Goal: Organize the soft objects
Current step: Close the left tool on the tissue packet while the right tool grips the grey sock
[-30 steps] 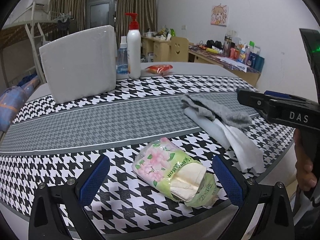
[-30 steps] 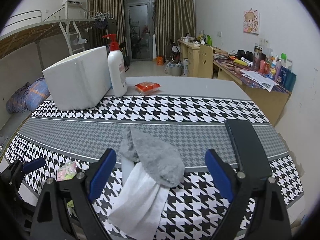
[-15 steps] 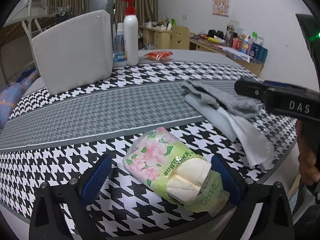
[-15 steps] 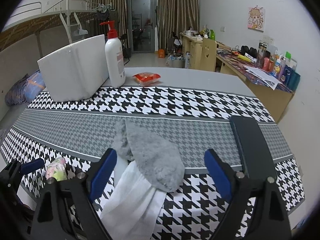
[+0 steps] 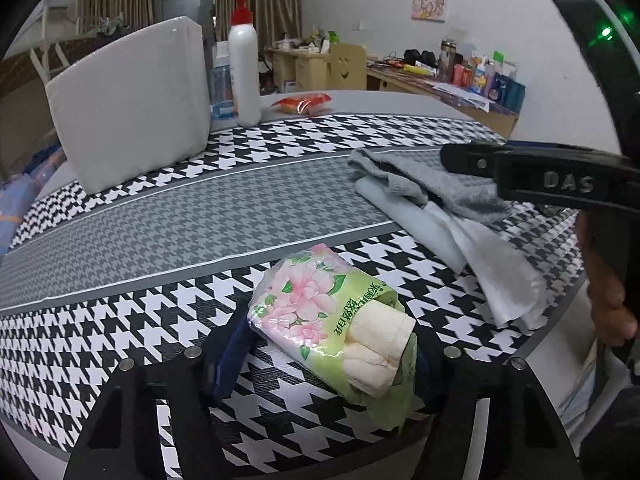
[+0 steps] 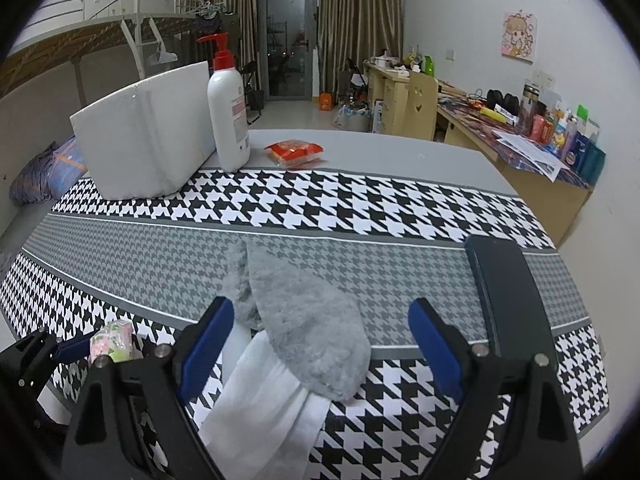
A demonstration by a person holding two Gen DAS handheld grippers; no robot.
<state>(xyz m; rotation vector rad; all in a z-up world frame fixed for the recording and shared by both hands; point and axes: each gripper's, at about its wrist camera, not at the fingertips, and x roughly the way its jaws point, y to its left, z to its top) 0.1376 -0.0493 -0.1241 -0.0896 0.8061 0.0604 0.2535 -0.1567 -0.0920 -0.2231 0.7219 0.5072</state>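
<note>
Houndstooth tablecloth point(image 6: 360, 208), 1 tissue pack point(image 5: 332, 320) clamped in left gripper point(image 5: 324, 356), 1 grey sock point(image 6: 304, 332), right gripper point(image 6: 320, 344) jaws wide, perhaps 2 white cloths point(image 6: 264, 404).

1. The left gripper point(image 5: 324, 348) moved forward along the houndstooth cloth point(image 5: 160, 312) toward the tissue pack point(image 5: 336, 320).
2. Its blue pads point(image 5: 230, 350), which had stood wide apart with the pack lying ahead of them, drew inward until both pressed against the pack's sides.
3. The right gripper point(image 6: 320, 344) advanced slightly over the grey sock point(image 6: 308, 332), its jaws remaining spread apart.
</note>
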